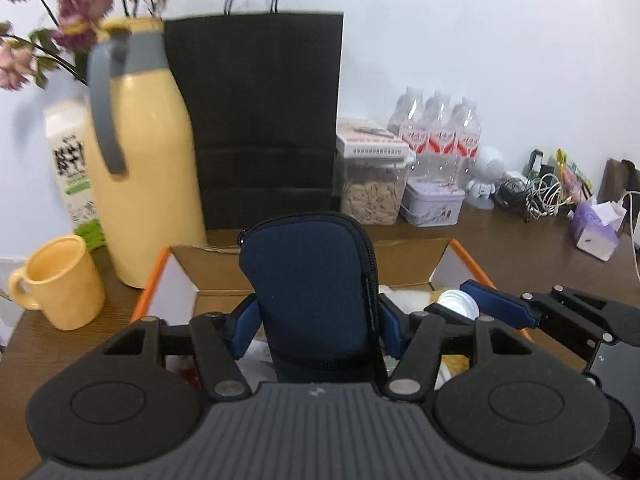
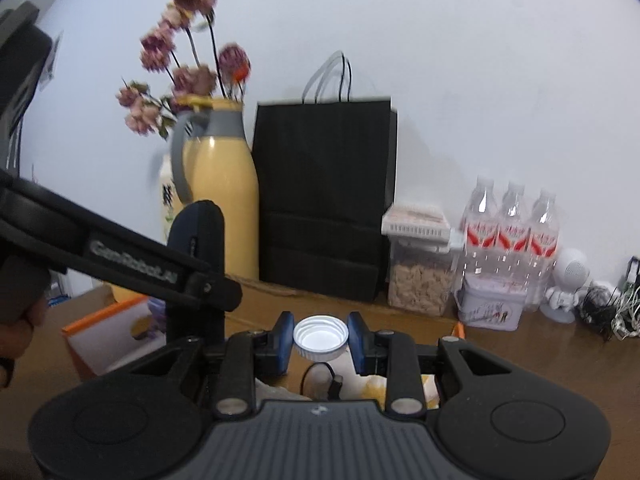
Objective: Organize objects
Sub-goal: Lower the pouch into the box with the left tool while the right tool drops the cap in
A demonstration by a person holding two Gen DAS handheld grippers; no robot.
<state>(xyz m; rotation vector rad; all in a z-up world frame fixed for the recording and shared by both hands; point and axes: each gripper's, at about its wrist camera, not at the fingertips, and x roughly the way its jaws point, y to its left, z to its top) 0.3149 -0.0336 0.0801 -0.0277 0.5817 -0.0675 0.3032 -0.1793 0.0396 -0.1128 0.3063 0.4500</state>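
Over the open cardboard box (image 1: pixel 208 268) with its orange-edged flaps, both grippers are working side by side. On the left, the left gripper (image 1: pixel 316 320) is clamping a navy zippered pouch (image 1: pixel 312 292) between its blue pads, the pouch standing upright between the fingers and rising above them, its zipper running down the right edge. Beside it, the right gripper (image 2: pixel 320 340) is pinching a white bottle cap (image 2: pixel 320 338), open side facing the camera, with a blue pad pressing on each side of it. From the right wrist view the pouch is showing as a dark upright shape to the left, behind the black arm of the other gripper, and a hand (image 2: pixel 16 332) is peeking in at the left edge.

Behind the box, on the brown table (image 1: pixel 500 248), a yellow thermos jug (image 1: pixel 148 184) with a grey handle is standing next to a yellow mug (image 1: pixel 60 280), a milk carton (image 1: pixel 72 168) and blurred pink flowers (image 1: pixel 76 4). A black paper bag (image 1: pixel 260 120) is leaning against the wall, and to its right are sitting a clear container of cereal (image 1: pixel 372 192), a pack of water bottles (image 1: pixel 436 132), a pale tin (image 1: pixel 432 200) and a tangle of cables (image 1: pixel 532 192).
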